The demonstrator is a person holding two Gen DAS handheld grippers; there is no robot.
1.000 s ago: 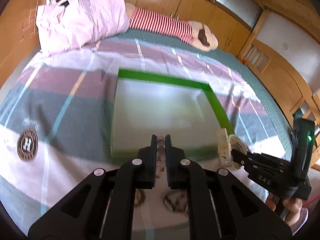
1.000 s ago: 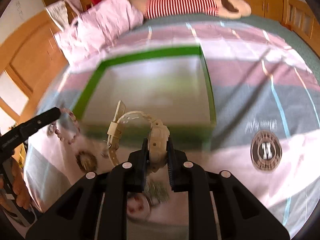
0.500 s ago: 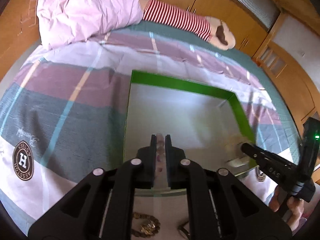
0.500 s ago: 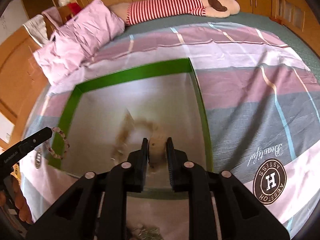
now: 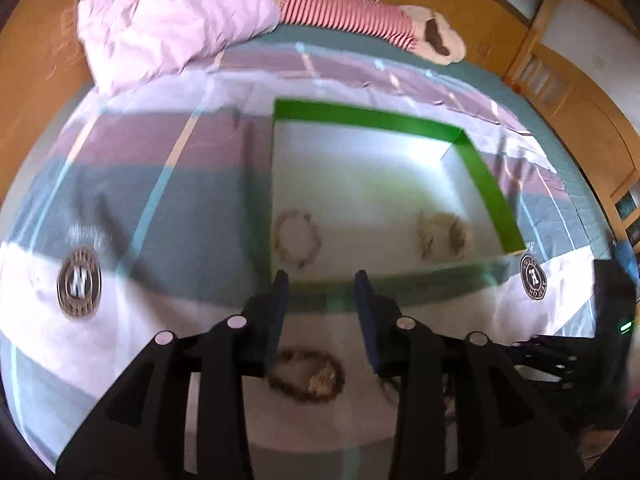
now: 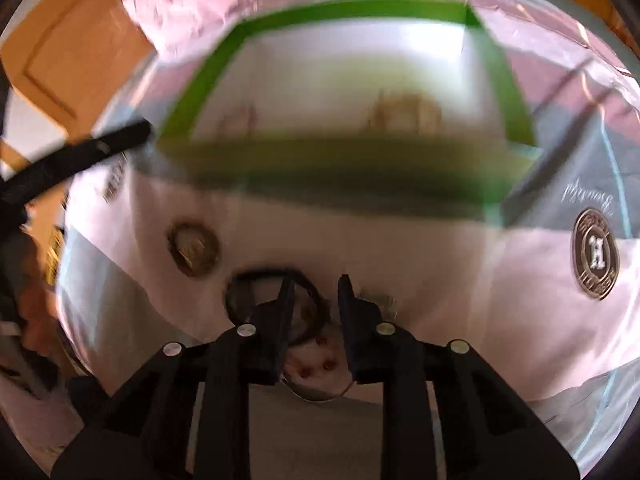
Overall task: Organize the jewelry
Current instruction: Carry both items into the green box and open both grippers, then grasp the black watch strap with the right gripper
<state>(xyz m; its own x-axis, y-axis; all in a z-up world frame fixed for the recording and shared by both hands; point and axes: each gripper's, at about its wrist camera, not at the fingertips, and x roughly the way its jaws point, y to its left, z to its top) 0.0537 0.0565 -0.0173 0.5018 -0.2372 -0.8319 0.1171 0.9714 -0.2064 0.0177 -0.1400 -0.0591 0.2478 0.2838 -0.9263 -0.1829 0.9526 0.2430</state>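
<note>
A white box with a green rim (image 5: 372, 118) (image 6: 352, 10) sits on the bed. Inside it lie a pink bead bracelet (image 5: 297, 240) (image 6: 240, 120) at the left and a beige watch (image 5: 442, 236) (image 6: 404, 116) at the right. My left gripper (image 5: 320, 286) hovers before the box's near wall; its jaws are opening, with nothing between them. A brown bracelet (image 5: 308, 376) (image 6: 193, 249) lies below it. My right gripper (image 6: 316, 286) hangs over a dark cord loop (image 6: 248, 284) and a piece with red beads (image 6: 316, 364); its jaws are closing but touch neither.
The bedspread (image 5: 120, 200) is striped with round logo patches (image 5: 79, 284) (image 6: 596, 258). A pink pillow (image 5: 176, 20) and a striped plush toy (image 5: 352, 12) lie at the far end. Wooden cupboards (image 5: 580, 92) ring the bed. A small glittery piece (image 6: 378, 300) lies by my right fingers.
Both grippers have let go: the bead bracelet and the watch now lie in the box. Both have drawn back to the near side of the box and sunk toward the loose jewelry.
</note>
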